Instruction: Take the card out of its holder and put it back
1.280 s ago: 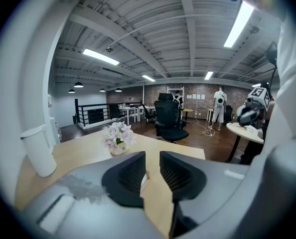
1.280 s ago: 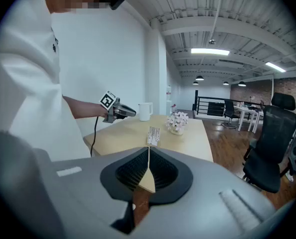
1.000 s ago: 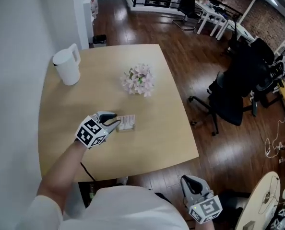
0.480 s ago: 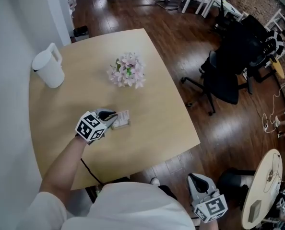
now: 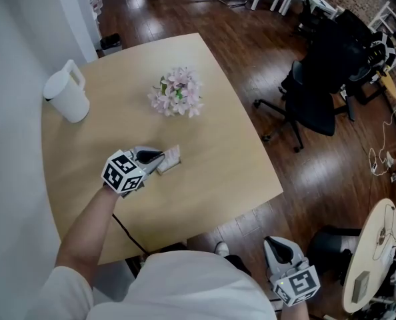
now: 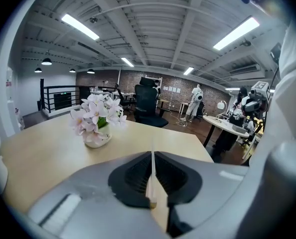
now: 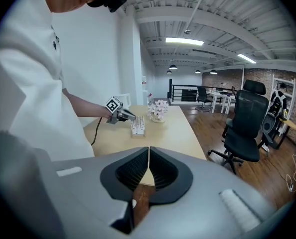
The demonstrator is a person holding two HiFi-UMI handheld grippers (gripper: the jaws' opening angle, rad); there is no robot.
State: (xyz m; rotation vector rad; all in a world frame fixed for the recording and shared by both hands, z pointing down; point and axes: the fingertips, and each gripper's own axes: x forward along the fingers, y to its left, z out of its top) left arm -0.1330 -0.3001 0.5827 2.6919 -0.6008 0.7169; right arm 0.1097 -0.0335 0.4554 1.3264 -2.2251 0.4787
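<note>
A small wooden card holder (image 5: 171, 158) with pale cards in it stands on the round-cornered table (image 5: 218, 185); it also shows in the right gripper view, card holder (image 7: 137, 126). My left gripper (image 5: 161, 159) is at the holder's near end. In the left gripper view its pads meet on a thin pale card (image 6: 152, 159) seen edge-on, so the left gripper (image 6: 152, 171) is shut on it. The holder itself is hidden there. My right gripper (image 5: 273, 243) hangs low beside the person, off the table, and the right gripper (image 7: 148, 157) is shut with nothing in it.
A vase of pink flowers (image 5: 176, 93) stands beyond the holder, and a white jug (image 5: 67, 99) sits at the table's far left corner. A black office chair (image 5: 311, 95) stands on the wooden floor to the right. A dark cable hangs off the table's near edge.
The left gripper has stayed at the card holder and its jaws have come together on the card. The right gripper has barely moved. The head camera has shifted a little.
</note>
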